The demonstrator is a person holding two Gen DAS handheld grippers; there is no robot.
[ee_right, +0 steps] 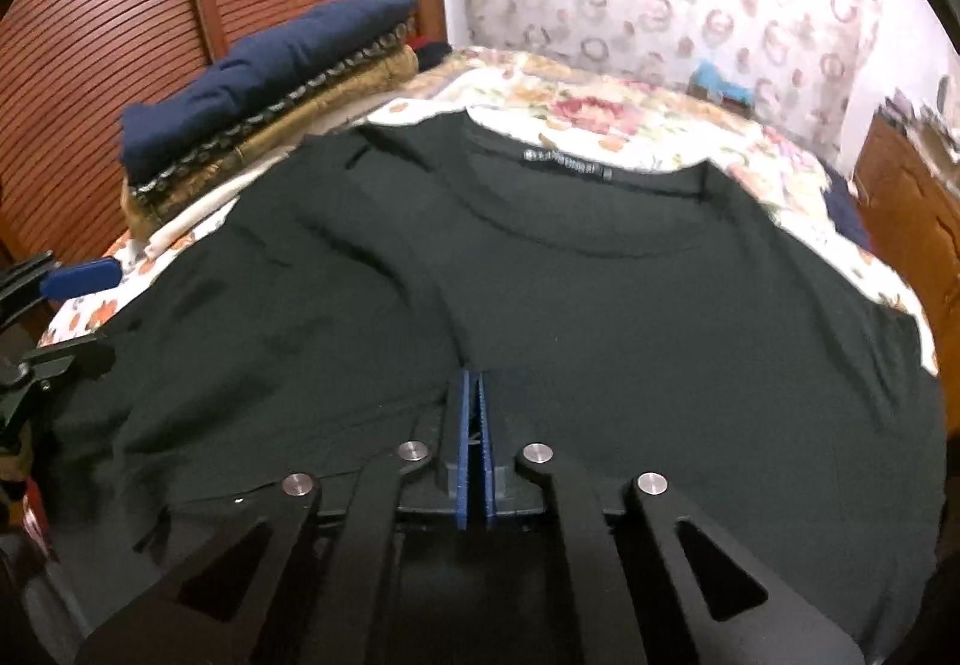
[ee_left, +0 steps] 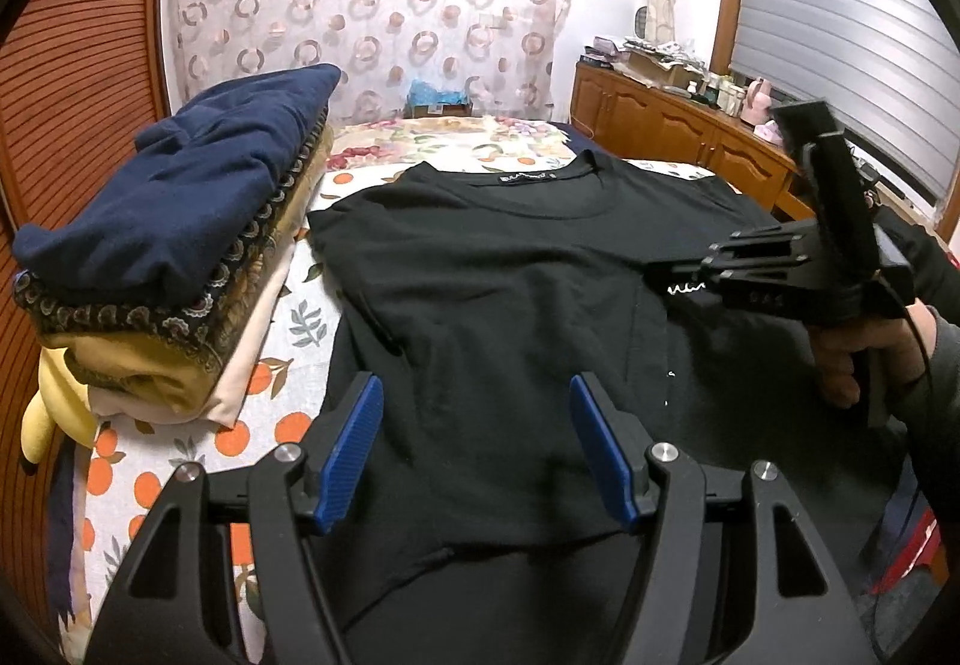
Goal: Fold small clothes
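Black T-shirt (ee_left: 492, 293), one, lies flat; left tool (ee_left: 477, 446) released, right tool (ee_right: 474, 413) clenched on nothing visible.

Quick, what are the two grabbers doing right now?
Left gripper: jaws open, holding nothing, above the black T-shirt.
Right gripper: jaws shut; whether they pinch cloth cannot be told.

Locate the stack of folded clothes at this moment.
In both views the stack of folded clothes sits on the bed's left side, beside the black T-shirt and against the slatted wooden door.
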